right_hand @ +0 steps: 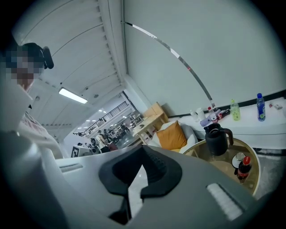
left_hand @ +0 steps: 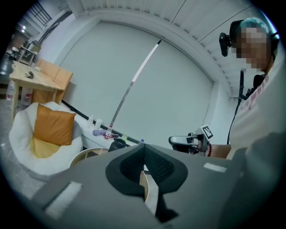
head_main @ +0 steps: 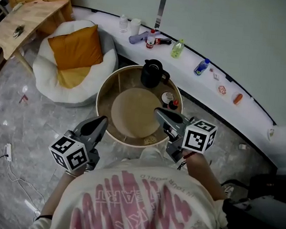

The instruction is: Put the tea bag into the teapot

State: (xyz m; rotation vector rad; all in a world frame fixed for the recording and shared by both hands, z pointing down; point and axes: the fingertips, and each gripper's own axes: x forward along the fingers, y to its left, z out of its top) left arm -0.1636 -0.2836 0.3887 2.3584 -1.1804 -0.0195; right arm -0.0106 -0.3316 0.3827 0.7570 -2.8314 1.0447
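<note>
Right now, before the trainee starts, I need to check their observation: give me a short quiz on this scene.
1. True or false: the right gripper holds something between its fingers.
2. Where on the round table does the teapot stand? A: far side from the person. B: centre. C: near side.
3. Fill in: the bottle beside the cup has a ___ cap.
Key: 1 false; 2 A; 3 red.

Upper left of the head view: an orange cushion [head_main: 74, 47] on a white beanbag [head_main: 49, 83], beside a wooden table [head_main: 20, 23]; a green bottle [head_main: 177, 48] stands on the ledge [head_main: 250, 118]
</note>
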